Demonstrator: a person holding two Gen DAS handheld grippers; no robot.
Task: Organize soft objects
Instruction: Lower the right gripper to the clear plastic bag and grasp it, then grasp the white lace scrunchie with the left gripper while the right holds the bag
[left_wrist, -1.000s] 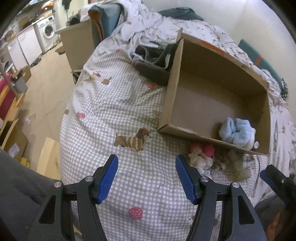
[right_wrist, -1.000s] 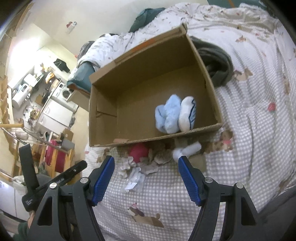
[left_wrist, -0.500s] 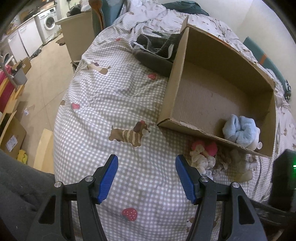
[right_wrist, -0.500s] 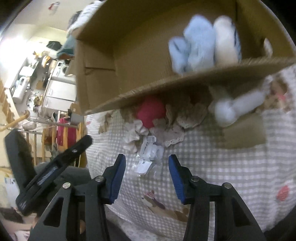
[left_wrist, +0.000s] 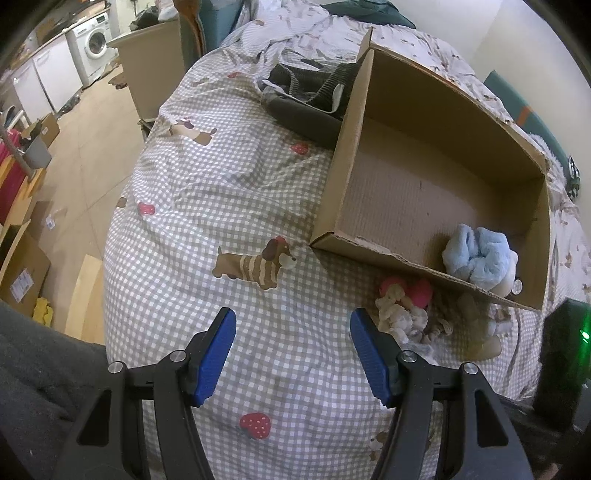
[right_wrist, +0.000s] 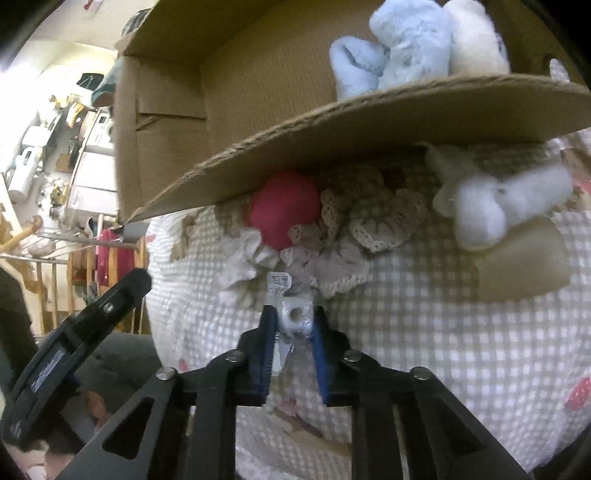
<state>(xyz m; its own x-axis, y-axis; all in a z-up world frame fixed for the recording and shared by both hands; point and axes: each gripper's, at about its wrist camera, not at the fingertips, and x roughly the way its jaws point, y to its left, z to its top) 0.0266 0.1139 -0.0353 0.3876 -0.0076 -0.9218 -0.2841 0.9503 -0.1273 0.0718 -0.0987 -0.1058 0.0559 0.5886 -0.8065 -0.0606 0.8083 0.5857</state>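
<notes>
Our right hand-held gripper (right_wrist: 294, 320) pinches a white tag (right_wrist: 291, 314); our left hand-held gripper (left_wrist: 291, 349) gapes wide, holding nothing, box (left_wrist: 417, 206) ahead.

Left gripper (left_wrist: 291, 354) is spread wide, gripping nothing; right gripper (right_wrist: 293, 321) is pinched on a small white tag (right_wrist: 293, 317).

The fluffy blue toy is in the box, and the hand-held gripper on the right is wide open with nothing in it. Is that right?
Not quite. The fluffy blue toy is in the cardboard box, but the right hand-held gripper is not wide open. The right wrist view shows it closed on a small white tag at the edge of the lacy pile.
</notes>
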